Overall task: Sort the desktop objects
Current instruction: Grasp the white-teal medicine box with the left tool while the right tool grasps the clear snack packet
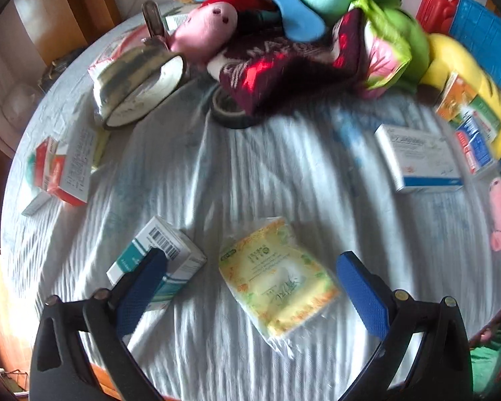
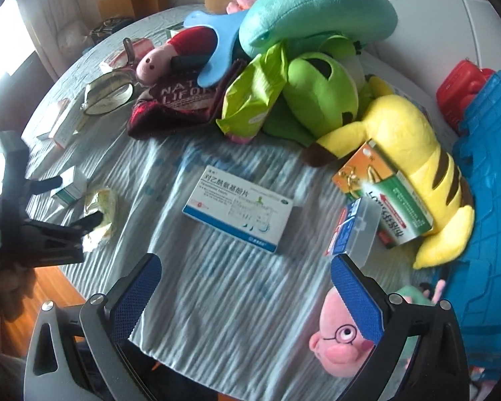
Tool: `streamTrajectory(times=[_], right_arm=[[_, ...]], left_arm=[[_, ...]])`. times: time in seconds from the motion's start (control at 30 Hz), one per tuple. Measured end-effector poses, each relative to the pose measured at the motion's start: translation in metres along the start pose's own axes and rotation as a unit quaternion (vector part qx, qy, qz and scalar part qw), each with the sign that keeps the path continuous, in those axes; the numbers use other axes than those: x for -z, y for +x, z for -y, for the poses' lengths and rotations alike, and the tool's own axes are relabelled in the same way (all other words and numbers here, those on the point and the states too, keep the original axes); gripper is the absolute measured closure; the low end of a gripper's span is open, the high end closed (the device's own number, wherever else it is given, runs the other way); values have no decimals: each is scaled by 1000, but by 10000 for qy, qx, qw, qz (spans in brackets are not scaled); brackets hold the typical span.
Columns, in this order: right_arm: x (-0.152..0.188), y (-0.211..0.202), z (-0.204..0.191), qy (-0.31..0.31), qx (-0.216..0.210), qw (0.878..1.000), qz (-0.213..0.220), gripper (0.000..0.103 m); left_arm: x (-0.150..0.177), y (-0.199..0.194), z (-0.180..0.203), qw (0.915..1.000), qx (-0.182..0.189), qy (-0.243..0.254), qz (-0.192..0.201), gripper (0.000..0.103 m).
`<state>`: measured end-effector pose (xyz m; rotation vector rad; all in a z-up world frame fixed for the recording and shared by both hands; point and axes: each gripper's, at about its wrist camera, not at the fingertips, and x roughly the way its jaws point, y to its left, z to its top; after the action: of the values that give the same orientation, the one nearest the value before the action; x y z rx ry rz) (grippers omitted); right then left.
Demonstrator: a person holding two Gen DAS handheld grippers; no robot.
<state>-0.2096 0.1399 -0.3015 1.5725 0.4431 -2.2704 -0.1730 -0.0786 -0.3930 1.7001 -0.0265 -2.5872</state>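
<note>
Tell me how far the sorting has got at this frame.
Nothing looks sorted yet. Both grippers are open and hold nothing: the left gripper frames the yellow packet; the right gripper faces the white-blue box. The toy pile, other boxes and the blue crate await.

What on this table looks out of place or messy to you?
The toys are heaped, not sorted: a teal plush lies on top of a green plush, with a blue tool across a pink pig. An orange-green box leans tilted against the yellow plush. Nothing looks spilled or broken.
</note>
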Motion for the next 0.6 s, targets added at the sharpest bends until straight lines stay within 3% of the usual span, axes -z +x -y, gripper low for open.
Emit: streamTrajectory(times=[0.23,0.4,0.6], right_arm=[[6,15,3,155,-2,9995,-263,0],[-1,17,3,187,-67,9995,-229,0],[-7,26,-7,158,-203,9993,-269,0]], left_arm=[[-4,-1,9,9996,-259,77,112,0],[-11,-16,-16,9981,-559,-6,274,0],[-1,8,-51,9963,-808,275,-122,0]])
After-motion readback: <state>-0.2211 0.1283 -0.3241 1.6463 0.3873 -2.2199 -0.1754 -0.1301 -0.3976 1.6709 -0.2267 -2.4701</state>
